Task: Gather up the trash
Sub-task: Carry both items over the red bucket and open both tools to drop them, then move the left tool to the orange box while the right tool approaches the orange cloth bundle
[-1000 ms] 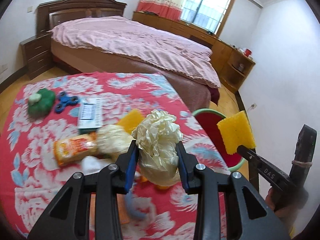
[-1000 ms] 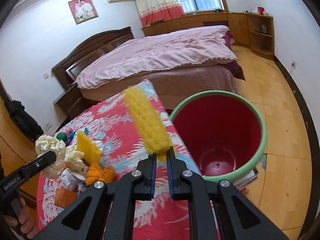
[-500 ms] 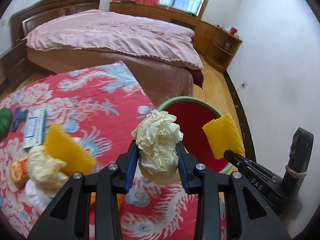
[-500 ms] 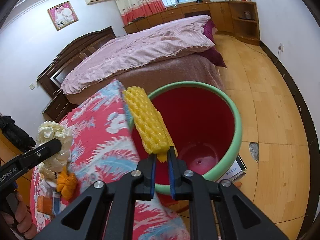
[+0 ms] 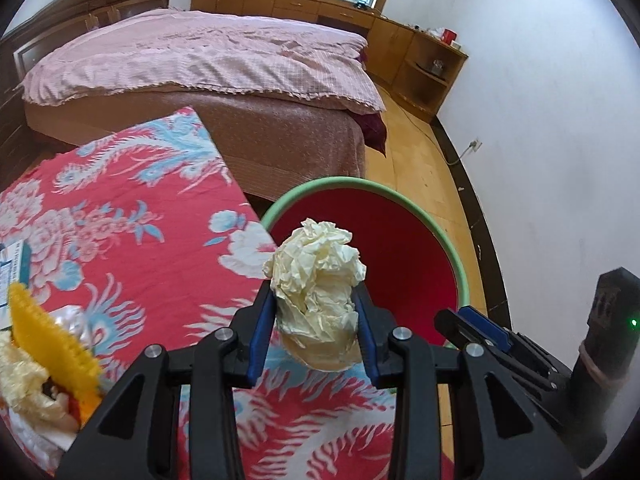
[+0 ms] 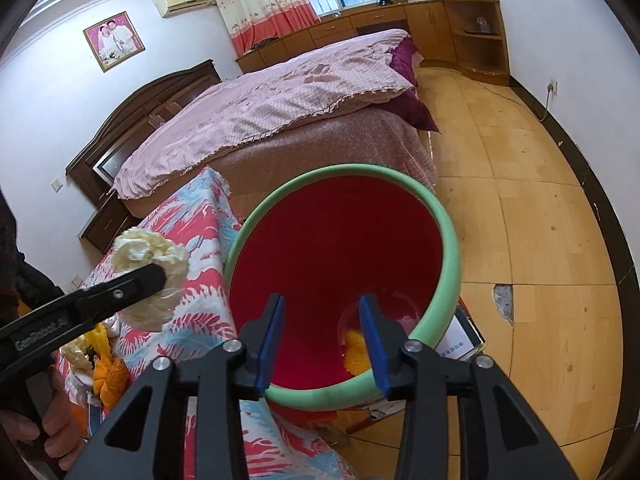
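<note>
I see the counter (image 5: pixel 120 248) under a red floral cloth, a pink-covered bed (image 5: pixel 208 60) behind, wooden floor beside. My left tool (image 5: pixel 316 320) is clamped on a crumpled cream paper wad (image 5: pixel 316 280) at the bin (image 6: pixel 448 240) rim. My right tool (image 6: pixel 322 332) has just been opening, nothing between; a yellow piece (image 6: pixel 356 350) lies in the red bin.

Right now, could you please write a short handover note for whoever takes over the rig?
Left gripper: shut on the crumpled paper ball, at the red bin's near rim.
Right gripper: over the bin, jaws have just been opening, nothing between them.
Done: yellow foam piece lies at the bin's bottom.
Left: drop the paper ball, then clear the trash pile on the floral cloth.
</note>
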Action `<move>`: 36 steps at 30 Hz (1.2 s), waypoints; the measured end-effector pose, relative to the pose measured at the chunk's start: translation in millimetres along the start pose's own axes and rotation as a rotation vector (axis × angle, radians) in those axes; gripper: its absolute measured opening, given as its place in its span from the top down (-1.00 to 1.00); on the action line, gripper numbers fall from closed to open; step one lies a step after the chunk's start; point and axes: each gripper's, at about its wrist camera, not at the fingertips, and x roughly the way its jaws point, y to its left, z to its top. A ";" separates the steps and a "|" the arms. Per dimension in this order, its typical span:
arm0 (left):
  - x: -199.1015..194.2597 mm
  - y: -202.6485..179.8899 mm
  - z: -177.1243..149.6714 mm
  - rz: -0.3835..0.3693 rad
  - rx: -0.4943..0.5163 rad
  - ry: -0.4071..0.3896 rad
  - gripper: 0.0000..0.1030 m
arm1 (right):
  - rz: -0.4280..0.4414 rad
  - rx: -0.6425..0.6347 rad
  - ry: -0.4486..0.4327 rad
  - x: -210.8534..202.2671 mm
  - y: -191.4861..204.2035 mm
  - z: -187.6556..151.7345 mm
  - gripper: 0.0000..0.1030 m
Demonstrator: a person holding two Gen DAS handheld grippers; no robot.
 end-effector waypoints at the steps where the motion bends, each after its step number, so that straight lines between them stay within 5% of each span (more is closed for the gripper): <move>1: 3.0 -2.9 1.2 0.000 0.012 0.002 0.26 | 0.000 0.005 -0.004 -1.5 -1.7 -0.5 0.16; 9: 12.8 -13.0 1.1 0.036 0.077 -0.022 -0.07 | -0.002 0.055 -0.004 -5.1 -16.8 -3.2 0.02; 16: 6.8 -16.1 0.7 0.014 0.076 -0.026 -0.08 | -0.003 0.067 -0.001 -6.7 -17.9 -6.6 -0.20; 36: -56.5 5.7 -24.2 0.040 -0.013 -0.063 -0.08 | 0.021 0.021 -0.018 -37.6 6.8 -18.8 -0.33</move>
